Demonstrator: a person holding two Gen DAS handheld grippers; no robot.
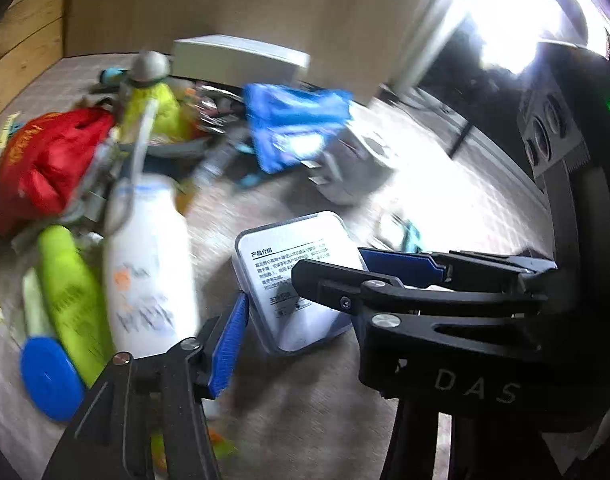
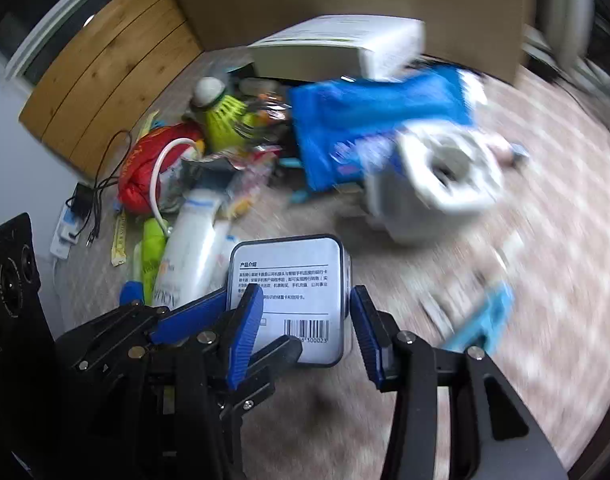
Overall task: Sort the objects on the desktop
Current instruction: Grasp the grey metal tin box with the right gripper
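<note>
**Desk:** Blue-padded fingers fill the foreground. Whose are they, and what are they doing?

**Photographer:** Seen from the right wrist, the right gripper (image 2: 308, 290) pinches a grey tin (image 2: 285, 280) by its left and right walls, one blue pad (image 2: 245, 332) on each side. The tin's white label, with printed text and a barcode, faces the camera.

**Desk:** And the other hand?

**Photographer:** The left gripper (image 2: 261, 322) comes in from the left. One finger lies along the tin's left edge and the other crosses the near part of the label. Its jaws stand apart, but I cannot tell whether they press on the tin. From the left wrist only one of its own pads (image 1: 229, 344) shows, just beside the tin's near left corner. The right gripper's black body hides the other.

**Desk:** Where is the tin in the scene?

**Photographer:** Near the middle of a patterned tablecloth (image 2: 545, 240), just right of a lying white bottle (image 1: 145, 272). A green tube (image 1: 69, 292) and a blue disc (image 1: 49, 376) lie left of the bottle.

**Desk:** What's behind?

**Photographer:** A blurred heap. A red bag (image 1: 49, 160) is far left with a yellow-green shuttlecock (image 2: 225, 116) beyond it. A blue packet (image 2: 369, 120) sits at the far centre, a white box (image 2: 337, 48) behind that and a white plug adapter (image 2: 445, 176) to the right.
</note>
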